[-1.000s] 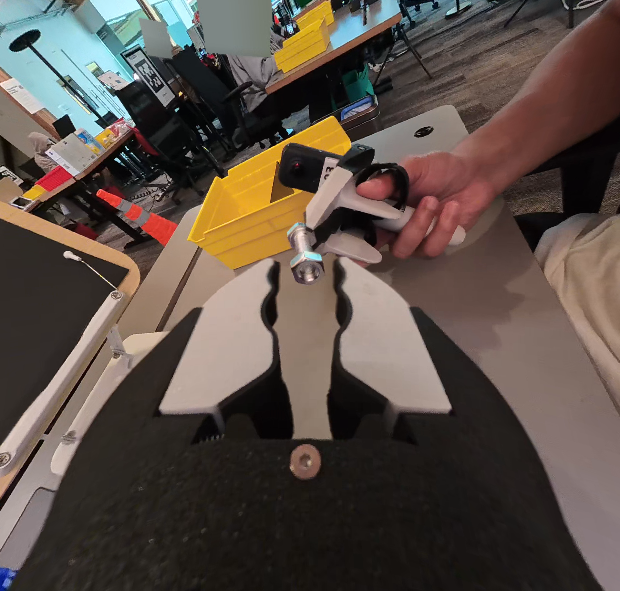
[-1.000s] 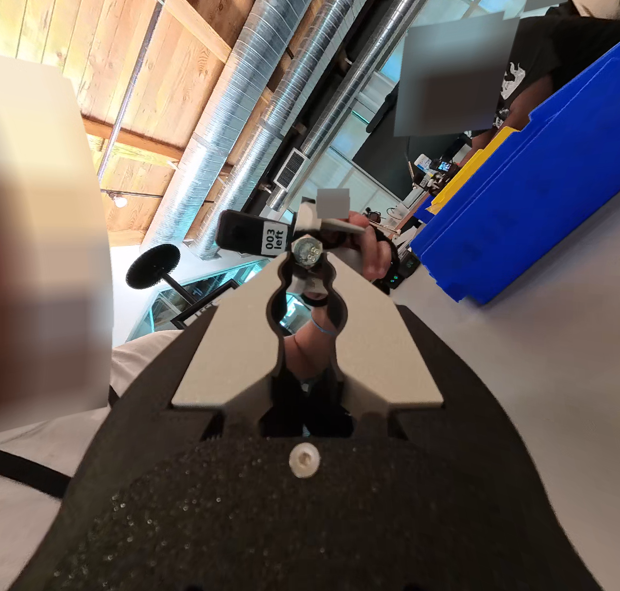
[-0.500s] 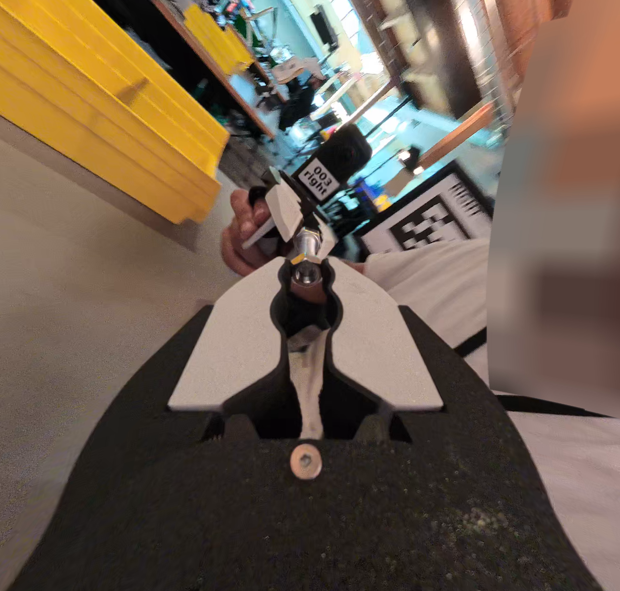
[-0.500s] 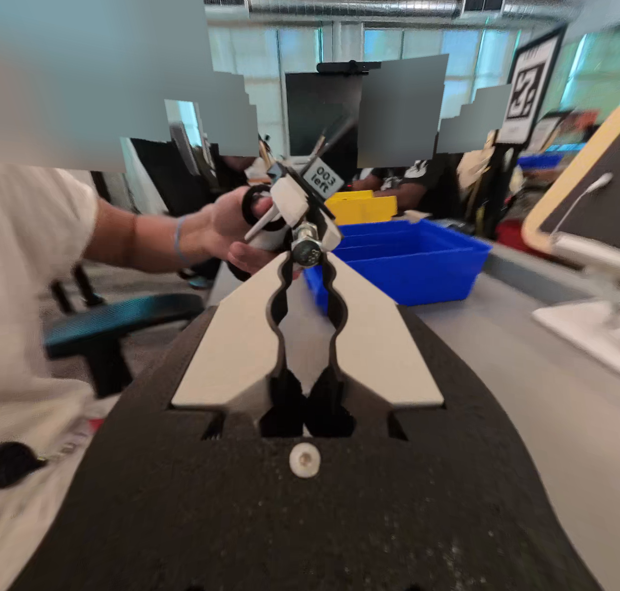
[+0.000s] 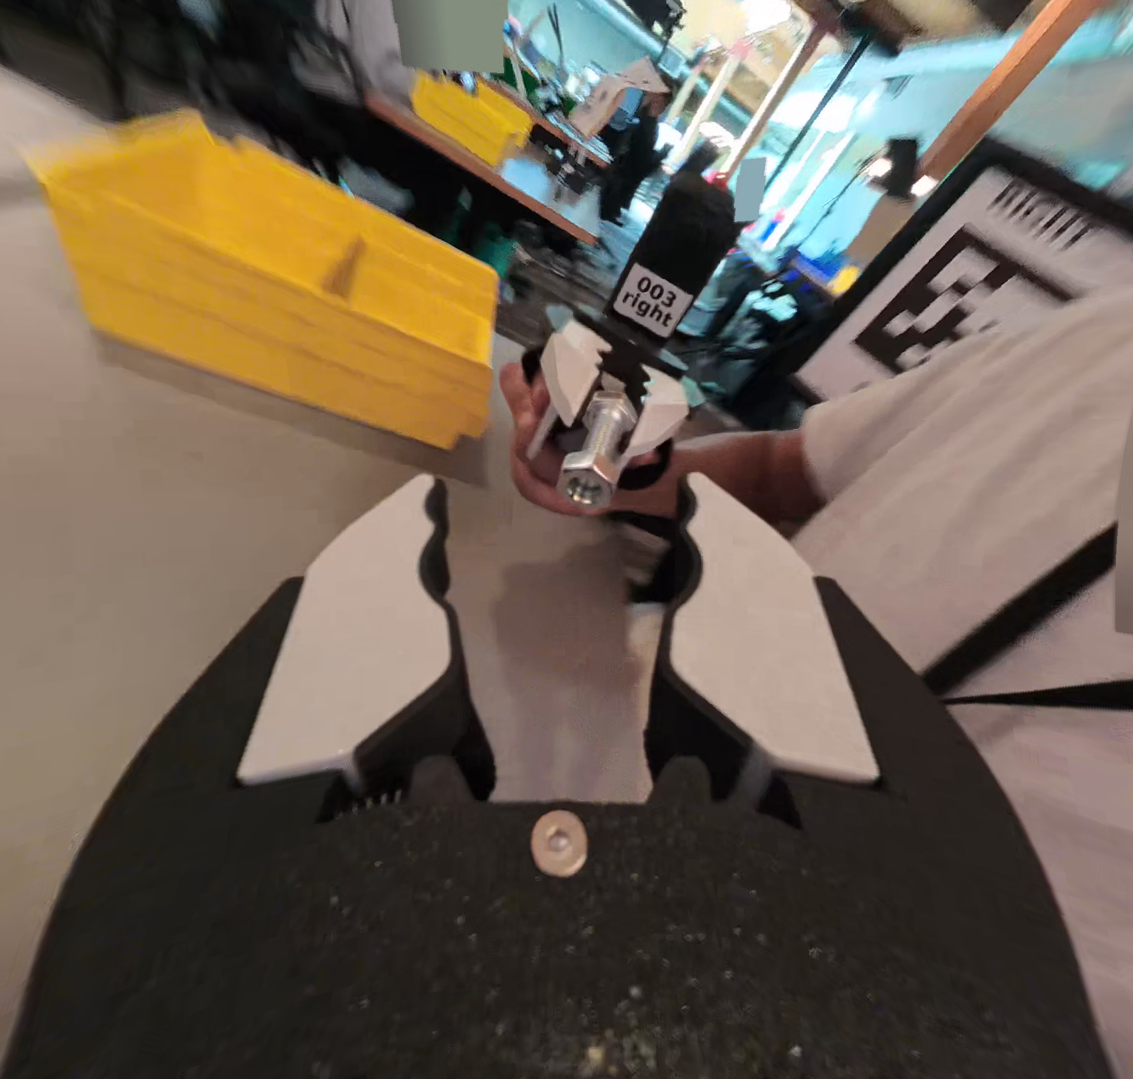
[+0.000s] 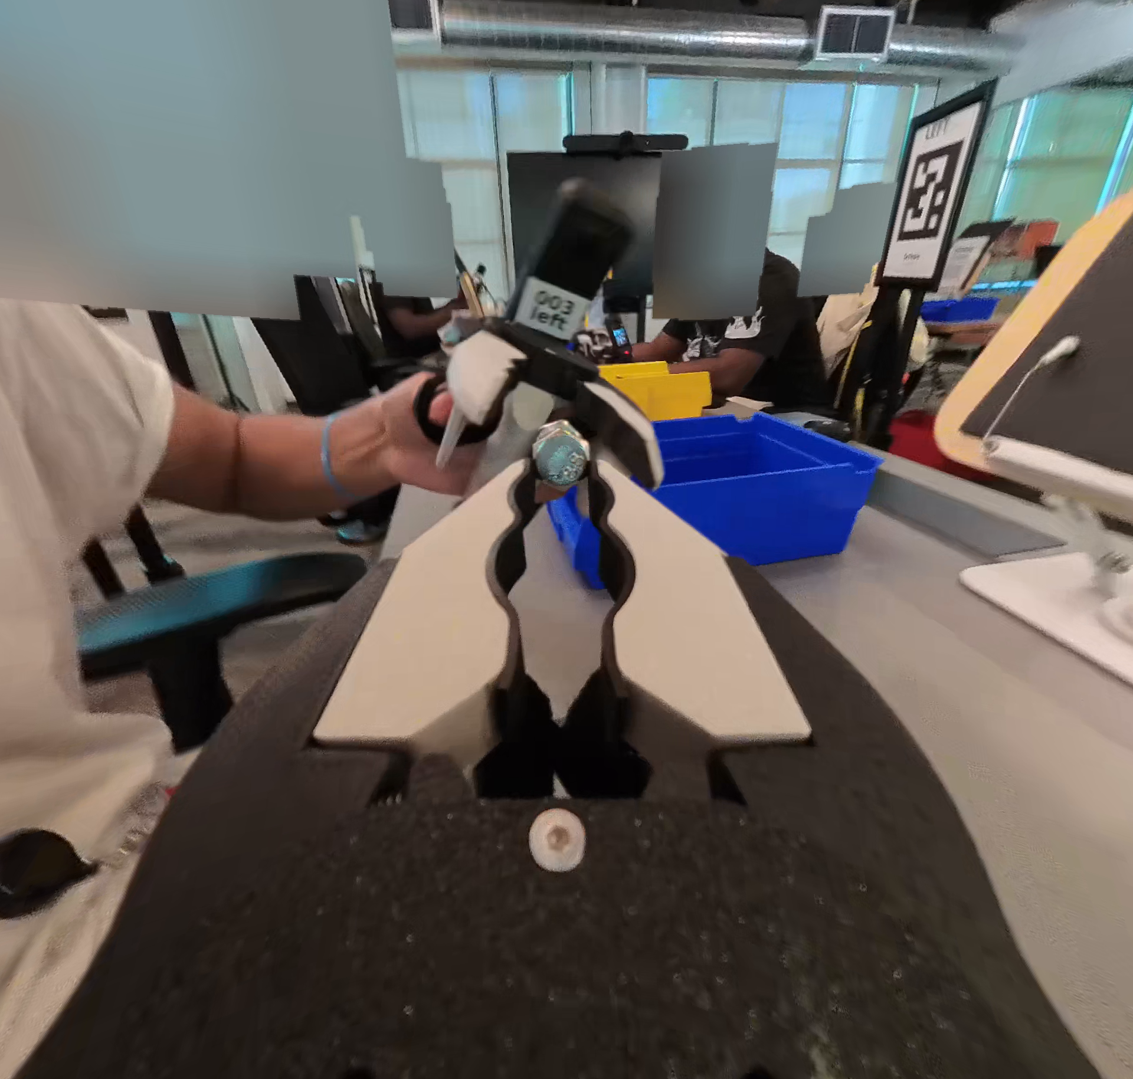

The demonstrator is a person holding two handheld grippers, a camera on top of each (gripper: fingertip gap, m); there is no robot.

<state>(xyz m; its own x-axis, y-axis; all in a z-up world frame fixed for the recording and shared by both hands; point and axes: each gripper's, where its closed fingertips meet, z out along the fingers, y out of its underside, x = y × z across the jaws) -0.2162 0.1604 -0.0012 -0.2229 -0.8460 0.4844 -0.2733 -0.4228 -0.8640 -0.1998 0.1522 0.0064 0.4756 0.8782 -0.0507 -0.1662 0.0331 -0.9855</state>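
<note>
Silver steel bolt [image 6: 559,460] sits clamped by its hex head at the very tips of the right gripper [image 6: 559,476], whose fingers [image 6: 484,535] are closed on it. In the left wrist view its threaded shank with a nut [image 5: 590,481] points toward the left gripper [image 5: 561,501], whose fingers [image 5: 392,559] stand wide apart and clear of it, the nut just ahead of their tips. Farther off on the grey counter [image 5: 153,498] stand a yellow bin [image 5: 263,308] and a blue bin [image 6: 760,485].

Bolt [image 6: 559,456] at frame centre, clamped between right gripper [image 6: 559,479] fingers; bin [image 6: 760,485] on surface [image 6: 919,651] right behind; left gripper [image 5: 561,498] spread before bolt.
</note>
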